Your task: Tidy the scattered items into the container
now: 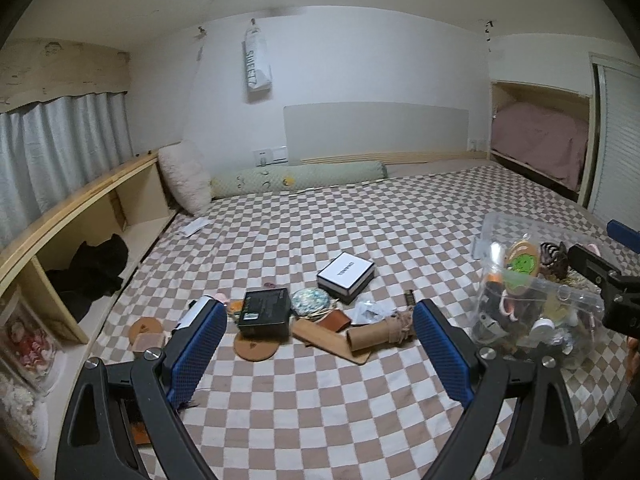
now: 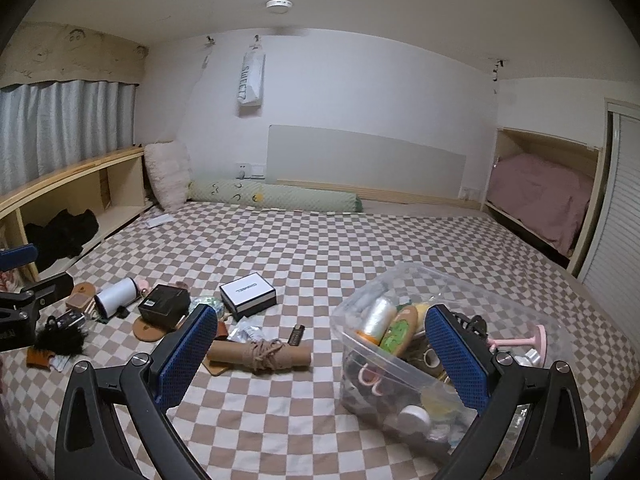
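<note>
While both jaws gape, container [image 2: 400,280] near bed edge [image 2: 600,360]

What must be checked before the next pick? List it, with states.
1. Left tool open, nothing held: ok.
2. Right tool open, nothing held: ok.
3. Clear container upright, top open: ok.
4. Room left in the container: cannot tell; it already looks well filled.
5. Cardboard tube wrapped in cord lies unobstructed on the bed: ok.
6. Black box free to lift: not ok, it rests on a brown disc.
</note>
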